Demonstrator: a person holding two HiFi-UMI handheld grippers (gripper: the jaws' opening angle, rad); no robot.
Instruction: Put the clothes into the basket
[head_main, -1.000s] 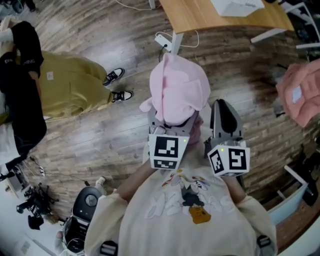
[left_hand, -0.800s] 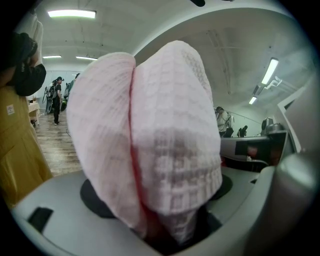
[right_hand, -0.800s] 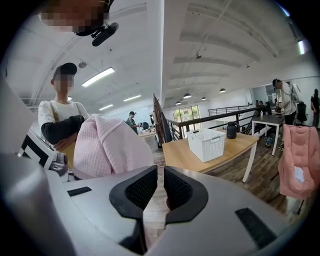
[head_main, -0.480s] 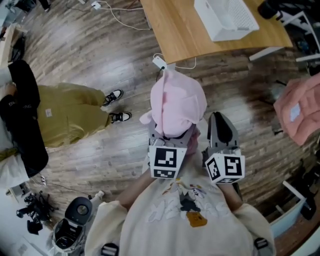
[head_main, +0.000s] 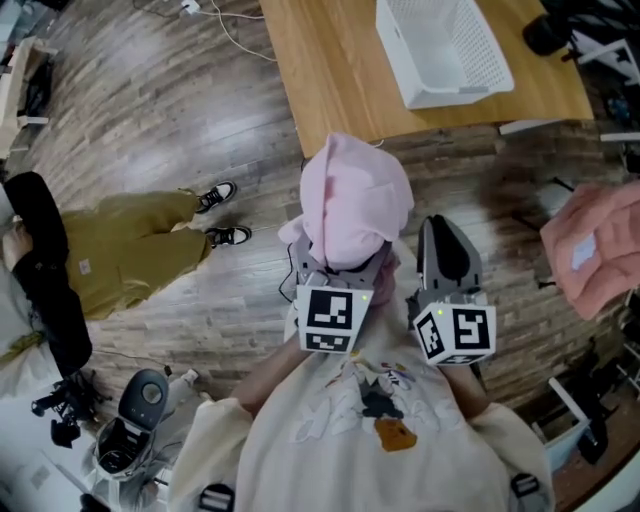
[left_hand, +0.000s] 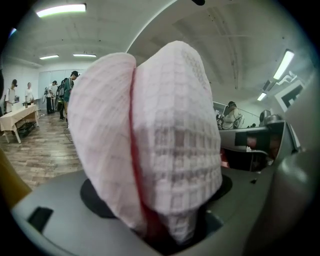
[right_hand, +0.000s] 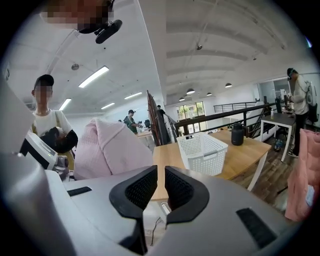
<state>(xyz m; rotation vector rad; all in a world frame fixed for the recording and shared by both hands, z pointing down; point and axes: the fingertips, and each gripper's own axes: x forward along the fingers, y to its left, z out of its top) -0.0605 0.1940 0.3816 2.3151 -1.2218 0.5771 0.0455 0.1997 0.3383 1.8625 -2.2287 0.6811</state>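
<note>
holding the pink garment (head_main: 355, 195) bunched up in its clamped jaws, the left gripper (head_main: 335, 272) is the loaded one. right gripper (right_hand: 159, 187) beside it is pinched nearly together on nothing. the white basket (head_main: 470, 88) sits ahead and slightly right on the bench (head_main: 330, 70), so probably a forward reach.

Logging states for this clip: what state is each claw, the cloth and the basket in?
Left claw: shut on pink cloth.
Right claw: shut, empty.
Pink cloth: bunched, held up, not in the basket.
Basket: upright on the table, looks empty.
</note>
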